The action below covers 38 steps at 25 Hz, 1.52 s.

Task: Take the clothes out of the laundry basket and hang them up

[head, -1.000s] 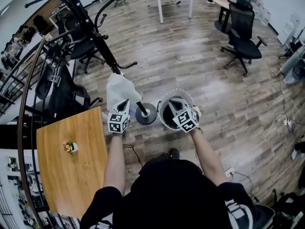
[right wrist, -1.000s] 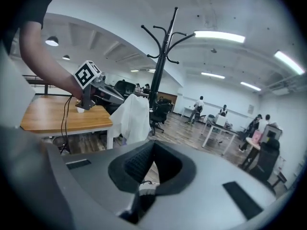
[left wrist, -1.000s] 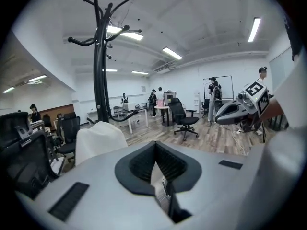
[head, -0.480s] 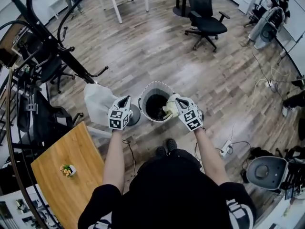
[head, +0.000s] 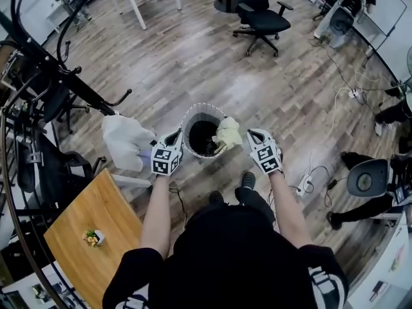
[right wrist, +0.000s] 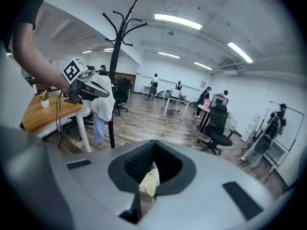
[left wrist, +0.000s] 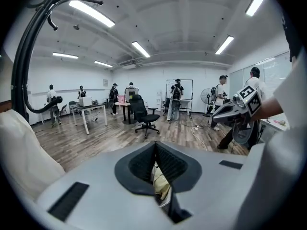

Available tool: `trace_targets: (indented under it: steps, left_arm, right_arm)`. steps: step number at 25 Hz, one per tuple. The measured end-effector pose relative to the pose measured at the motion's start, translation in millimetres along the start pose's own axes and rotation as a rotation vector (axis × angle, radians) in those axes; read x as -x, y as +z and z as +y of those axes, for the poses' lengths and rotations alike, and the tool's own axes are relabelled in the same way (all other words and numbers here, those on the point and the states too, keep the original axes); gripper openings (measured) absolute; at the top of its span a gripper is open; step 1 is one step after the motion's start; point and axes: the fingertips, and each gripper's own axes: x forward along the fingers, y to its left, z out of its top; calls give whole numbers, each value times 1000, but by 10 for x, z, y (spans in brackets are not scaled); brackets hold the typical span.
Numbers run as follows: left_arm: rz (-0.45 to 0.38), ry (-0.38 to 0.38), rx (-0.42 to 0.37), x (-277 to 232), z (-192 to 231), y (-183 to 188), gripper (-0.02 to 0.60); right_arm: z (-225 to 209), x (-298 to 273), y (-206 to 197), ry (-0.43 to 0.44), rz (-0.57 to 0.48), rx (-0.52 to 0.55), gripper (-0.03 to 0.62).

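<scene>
A round white laundry basket [head: 191, 116] stands on the wood floor in front of me, dark inside. A pale yellow garment [head: 227, 134] lies over its right rim. My left gripper [head: 177, 134] hovers just left of the basket, and its pads meet with nothing between them. My right gripper [head: 251, 134] hovers just right of the yellow garment, also shut. In each gripper view the jaws [left wrist: 156, 145] [right wrist: 153, 143] are closed, and the yellow garment [left wrist: 161, 183] [right wrist: 149, 180] shows below them. A white garment [head: 125, 140] hangs on the black coat rack [head: 84, 85].
A wooden table [head: 96, 230] with a small plant sits at my lower left. Black office chairs [head: 261, 18] and white desks stand further off. Cables and a power strip [head: 309, 179] lie on the floor to the right, near a fan base [head: 367, 176]. People stand at the far wall.
The view has swung away from the coat rack toward the basket. Both grippers moved with it: the left one away from the white garment, the right one from over the basket to its right side.
</scene>
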Motion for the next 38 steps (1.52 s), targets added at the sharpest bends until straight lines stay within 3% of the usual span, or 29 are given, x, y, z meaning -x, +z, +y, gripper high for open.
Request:
trace_targets:
  steps: [15,24,38]
  left_arm:
    - [83,12,-11,-646,-122,-32,21]
    - [145,93,64,-1247,-168,-127,21]
    - [302,105,142,-1966,-593,-669,23]
  right_arm:
    - [-558,-370,-466,50,36,-84,9]
    - [-1165,-924,-710,165,73,-59,9]
    - [-1584,-1453,-1450,292,184,-96,9]
